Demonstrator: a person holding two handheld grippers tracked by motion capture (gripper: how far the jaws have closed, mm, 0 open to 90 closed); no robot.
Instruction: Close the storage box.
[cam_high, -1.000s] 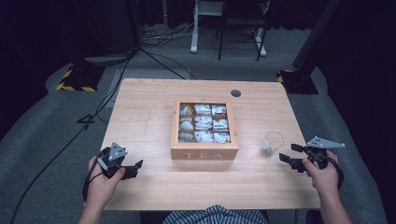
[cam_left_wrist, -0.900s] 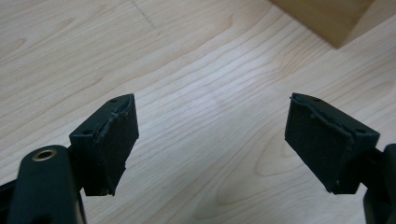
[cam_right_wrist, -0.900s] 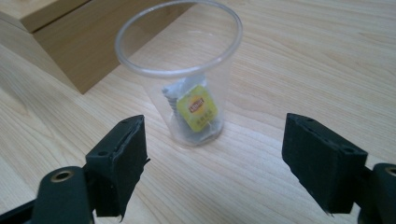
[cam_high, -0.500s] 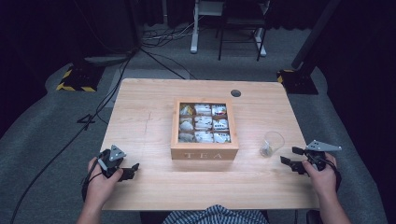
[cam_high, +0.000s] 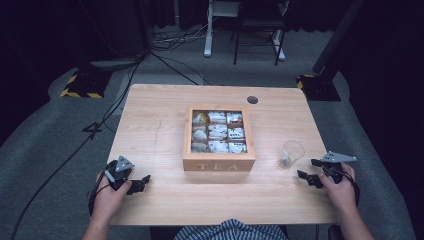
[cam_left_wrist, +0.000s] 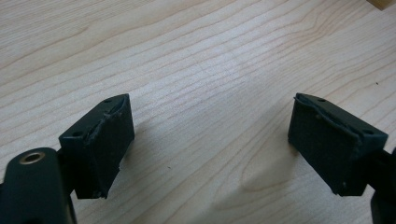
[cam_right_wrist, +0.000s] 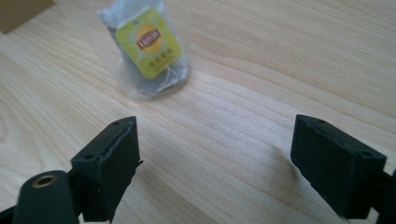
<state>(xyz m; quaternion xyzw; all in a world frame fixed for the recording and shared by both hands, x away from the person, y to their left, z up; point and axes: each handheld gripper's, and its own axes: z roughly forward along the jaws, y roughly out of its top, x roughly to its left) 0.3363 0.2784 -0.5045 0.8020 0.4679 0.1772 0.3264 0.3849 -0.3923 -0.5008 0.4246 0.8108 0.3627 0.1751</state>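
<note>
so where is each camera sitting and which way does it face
High view: above the person's side, looking forward and down on the table, tea box and glass cup; both forearms, left hand-held gripper and right hand-held gripper show.
Left gripper view: rides the left hand-held gripper, low over bare wood, open jaws.
Right gripper view: rides the right hand-held gripper, facing the cup holding a tea bag.
Shared: high and right gripper views both show the cup.

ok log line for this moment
left gripper: open, empty | right gripper: open, empty, near glass cup holding tea bag | tea box: open, full
</note>
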